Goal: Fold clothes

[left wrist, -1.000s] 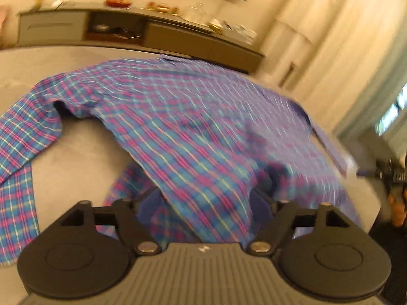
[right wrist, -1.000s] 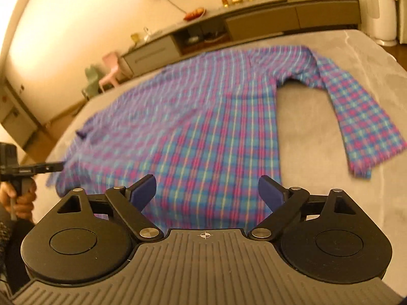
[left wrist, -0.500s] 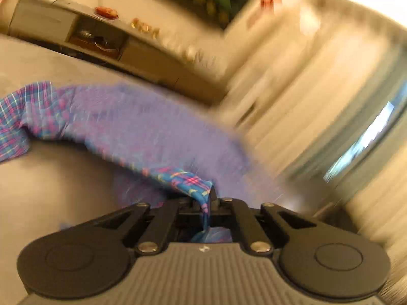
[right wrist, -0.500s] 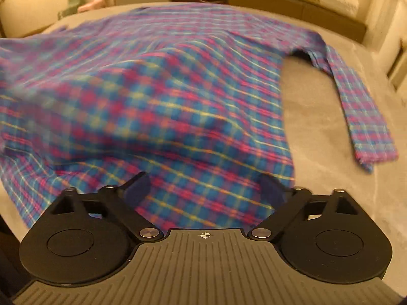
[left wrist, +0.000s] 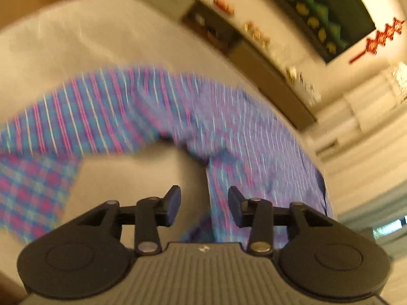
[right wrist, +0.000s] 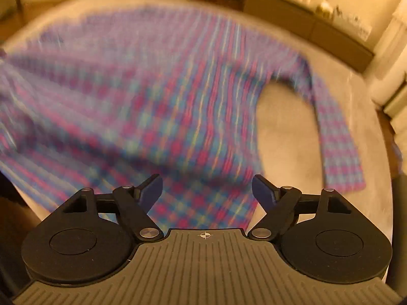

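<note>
The blue, pink and yellow plaid long-sleeved shirt [right wrist: 162, 96] is lying spread across the pale grey tabletop [right wrist: 287, 137], body flat and one sleeve [right wrist: 335, 137] running down the right of the right wrist view, apart from the body with bare table showing between them. The right gripper [right wrist: 206, 190] is hovering at the shirt's near hem, its two blue-padded fingers [right wrist: 152, 188] standing wide apart with nothing between them but the cloth lying beyond and below; whether the pads are touching the fabric cannot be told, as the picture is smeared by motion. In the left wrist view the left gripper [left wrist: 204, 207] is also standing with its fingers [left wrist: 173, 203] parted and gripping nothing. The shirt's side edge [left wrist: 216, 178] is running toward the gap between them, nearer the right-hand pad, while the other sleeve [left wrist: 84, 117] is arching away to the left over bare table [left wrist: 137, 172]. This view is tilted and blurred as well, so contact cannot be confirmed. A long low brown sideboard [right wrist: 305, 28] carrying small objects is standing against the wall beyond the table's far edge.
</note>
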The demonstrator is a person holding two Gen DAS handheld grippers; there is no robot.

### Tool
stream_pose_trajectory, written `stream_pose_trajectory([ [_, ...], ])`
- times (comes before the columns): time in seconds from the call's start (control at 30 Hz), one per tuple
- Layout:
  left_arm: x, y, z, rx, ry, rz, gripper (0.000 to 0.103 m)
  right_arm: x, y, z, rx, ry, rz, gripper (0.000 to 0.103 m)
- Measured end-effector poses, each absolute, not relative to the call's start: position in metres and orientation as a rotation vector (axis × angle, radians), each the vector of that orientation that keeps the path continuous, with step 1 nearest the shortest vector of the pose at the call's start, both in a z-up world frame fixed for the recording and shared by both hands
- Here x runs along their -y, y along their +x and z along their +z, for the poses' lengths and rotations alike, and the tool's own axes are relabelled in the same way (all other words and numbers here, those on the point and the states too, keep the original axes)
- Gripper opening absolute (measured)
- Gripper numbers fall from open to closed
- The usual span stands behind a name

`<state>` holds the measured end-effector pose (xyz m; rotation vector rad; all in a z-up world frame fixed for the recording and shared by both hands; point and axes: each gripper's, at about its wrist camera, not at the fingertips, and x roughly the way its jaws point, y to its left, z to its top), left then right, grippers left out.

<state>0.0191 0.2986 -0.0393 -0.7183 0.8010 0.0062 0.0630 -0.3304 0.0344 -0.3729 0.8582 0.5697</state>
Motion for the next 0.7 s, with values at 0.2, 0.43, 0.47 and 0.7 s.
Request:
stream_pose_trajectory([
  [0.2,-0.297,0.095,-0.078,-0.96,-0.771,0.024,0.051,0.346,0.14,0.062,-0.736,0.027,0.561,0.083],
  [0.43,-0.305,0.174,-0.106,-0.937,-0.769,0.065,0.021,0.319,0.214,0.012,-0.761,-0.007,0.467,0.078],
  [0.47,-0.31,0.191,-0.107,-0.939,-0.745,0.062,0.02,0.318,0.222,0.008,-0.75,-0.035,0.455,0.077],
  [0.7,-0.321,0.299,-0.104,-0.896,-0.578,0.102,0.019,0.308,0.312,-0.037,-0.801,-0.084,0.327,0.08],
])
